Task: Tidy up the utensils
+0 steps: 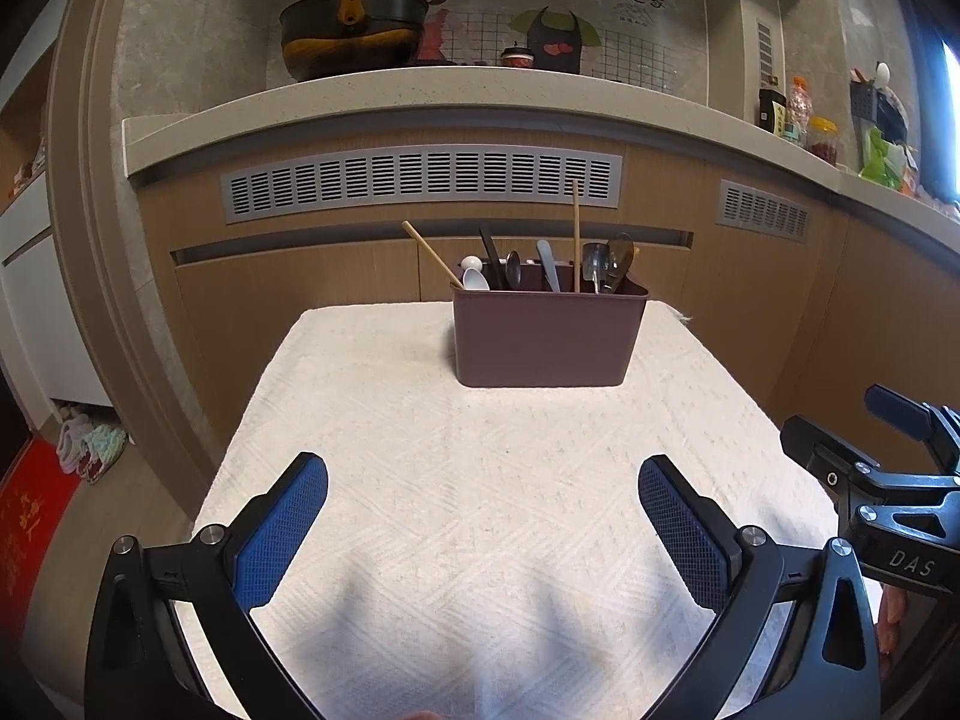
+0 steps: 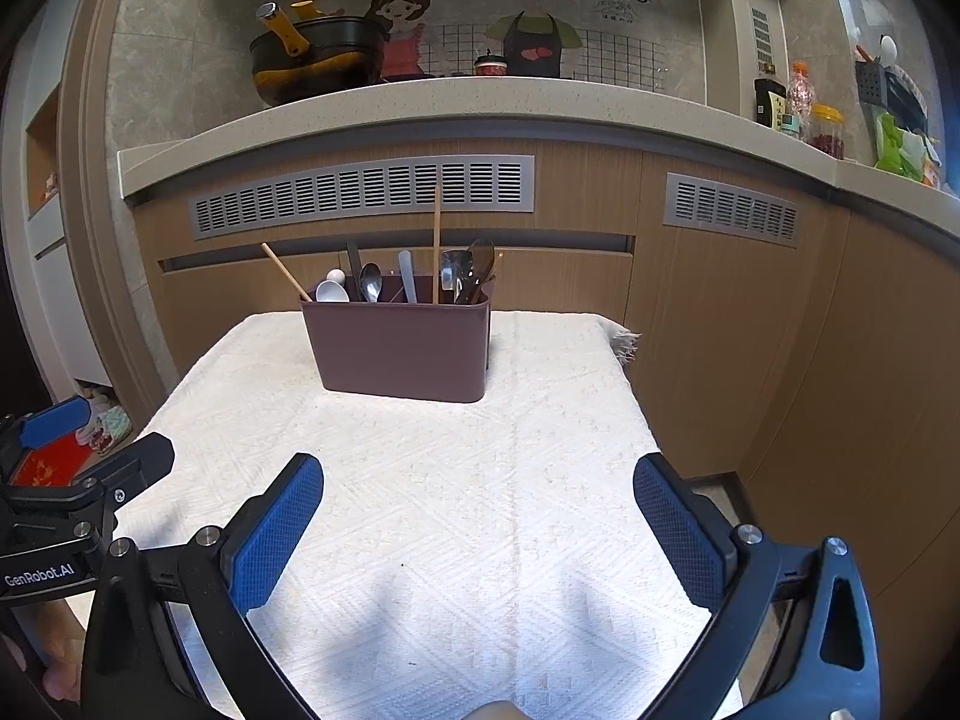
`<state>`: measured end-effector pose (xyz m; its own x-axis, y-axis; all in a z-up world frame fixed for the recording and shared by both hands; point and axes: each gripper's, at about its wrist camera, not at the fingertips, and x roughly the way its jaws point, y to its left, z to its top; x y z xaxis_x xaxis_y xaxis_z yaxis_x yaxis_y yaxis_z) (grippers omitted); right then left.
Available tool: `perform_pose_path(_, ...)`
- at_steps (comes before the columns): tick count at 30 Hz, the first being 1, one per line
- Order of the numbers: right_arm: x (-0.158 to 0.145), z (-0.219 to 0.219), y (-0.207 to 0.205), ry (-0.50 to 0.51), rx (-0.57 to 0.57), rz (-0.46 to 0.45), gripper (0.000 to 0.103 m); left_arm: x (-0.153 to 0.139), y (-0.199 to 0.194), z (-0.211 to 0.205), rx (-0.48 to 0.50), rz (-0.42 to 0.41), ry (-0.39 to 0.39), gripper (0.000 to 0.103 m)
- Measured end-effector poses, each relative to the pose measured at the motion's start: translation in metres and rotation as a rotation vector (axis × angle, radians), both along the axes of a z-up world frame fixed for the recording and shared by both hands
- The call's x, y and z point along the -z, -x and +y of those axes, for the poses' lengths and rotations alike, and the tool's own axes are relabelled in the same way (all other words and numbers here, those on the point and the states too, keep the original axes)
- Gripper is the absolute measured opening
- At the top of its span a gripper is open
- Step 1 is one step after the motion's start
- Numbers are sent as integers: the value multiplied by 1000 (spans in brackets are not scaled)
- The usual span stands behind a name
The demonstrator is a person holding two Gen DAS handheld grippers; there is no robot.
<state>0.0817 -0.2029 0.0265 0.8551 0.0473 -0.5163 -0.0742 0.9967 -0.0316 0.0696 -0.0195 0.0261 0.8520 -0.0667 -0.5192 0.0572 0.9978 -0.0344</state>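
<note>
A maroon utensil caddy [image 1: 543, 339] [image 2: 399, 348] stands at the far end of a table under a white textured cloth [image 1: 480, 480] [image 2: 456, 480]. Spoons, wooden chopsticks [image 1: 576, 234] [image 2: 437, 240] and other utensils stand upright in it. My left gripper [image 1: 483, 492] is open over the near part of the cloth, with nothing between its blue pads. My right gripper [image 2: 479, 492] is open too and holds nothing. Each gripper shows at the edge of the other's view: the right gripper [image 1: 888, 450], the left gripper [image 2: 90, 444].
Wooden cabinets with grey vent grilles [image 1: 420, 180] stand behind the table under a stone counter [image 1: 420, 96]. A black and yellow pan [image 1: 354, 30], bottles and jars [image 1: 798, 114] sit on that counter. Slippers [image 1: 90, 444] and a red mat [image 1: 30, 516] lie on the floor at left.
</note>
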Motion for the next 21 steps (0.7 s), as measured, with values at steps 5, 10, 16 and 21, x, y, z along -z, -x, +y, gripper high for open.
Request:
perform_pose_path(5,1,0,0,2,-2,4,103,0,0,0,-1,3,-1,103)
perform_pose_path(10,1,-1,0,1,-2,6,103,0,0,0,-1,5,-7,103)
perform_pose_path(16,1,-1,0,2,1,2,103,0,0,1,-3,4,-5,103)
perform_pose_path(21,1,-2,0,1,-1,4,103,1,0,1,-5,4,-6,103)
